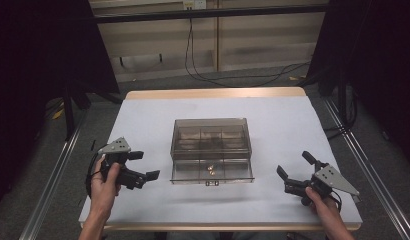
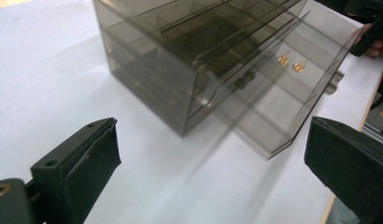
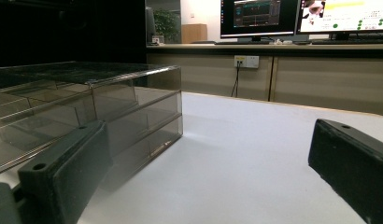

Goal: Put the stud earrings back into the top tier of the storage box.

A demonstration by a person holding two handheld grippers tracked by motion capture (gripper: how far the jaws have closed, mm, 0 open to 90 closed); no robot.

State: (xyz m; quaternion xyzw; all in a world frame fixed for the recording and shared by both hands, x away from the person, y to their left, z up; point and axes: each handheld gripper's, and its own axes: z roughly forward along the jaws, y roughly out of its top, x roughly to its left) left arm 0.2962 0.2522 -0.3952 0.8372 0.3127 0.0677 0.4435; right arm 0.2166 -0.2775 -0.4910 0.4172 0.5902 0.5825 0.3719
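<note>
Drawer of the smoky plastic box at the table's middle stands pulled out, two small golden pieces inside (what they are I cannot tell). Left gripper and right gripper both wide open and empty, well apart from it; closing seems left

Your drawer box sits at the centre of the frame on the white table, its lowest drawer pulled out toward the bottom edge with two small gold bits inside. Your left gripper at lower left and right gripper at lower right both gape, clear of the box.
</note>
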